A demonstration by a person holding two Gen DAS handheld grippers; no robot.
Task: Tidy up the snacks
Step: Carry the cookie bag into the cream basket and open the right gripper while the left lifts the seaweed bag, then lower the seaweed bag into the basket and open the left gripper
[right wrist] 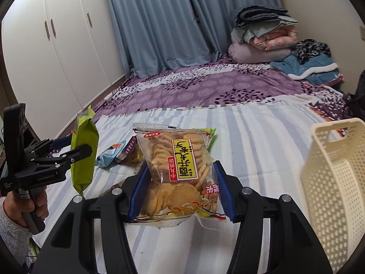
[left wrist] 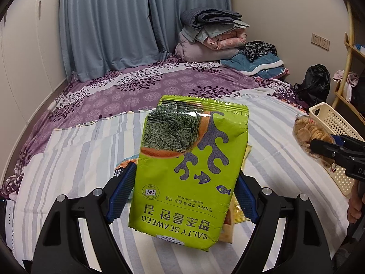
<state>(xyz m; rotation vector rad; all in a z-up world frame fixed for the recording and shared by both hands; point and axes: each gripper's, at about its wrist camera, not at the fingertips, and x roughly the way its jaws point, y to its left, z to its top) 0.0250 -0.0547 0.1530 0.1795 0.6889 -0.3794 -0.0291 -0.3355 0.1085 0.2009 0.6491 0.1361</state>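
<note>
Two packets in the air over a striped bedspread [right wrist: 262,141] — the left gripper [left wrist: 182,196] is clamped on a green salty-seaweed bag [left wrist: 189,171], its blue pads pressing the bag's two sides, jaws fairly wide to suit the broad packet. The right gripper [right wrist: 180,191] is closed more narrowly on a clear bag of round crackers [right wrist: 180,171], likewise held clear of the bed. A cream perforated basket [right wrist: 330,182] stands just to the right of the cracker bag, near the bed's edge; what it already holds cannot be seen from either camera. Several more snack packets [right wrist: 116,153] lie in a loose heap on the spread between the two grippers. By the look of it the sorting is under way, not finished — two bags in hand, others waiting.
</note>
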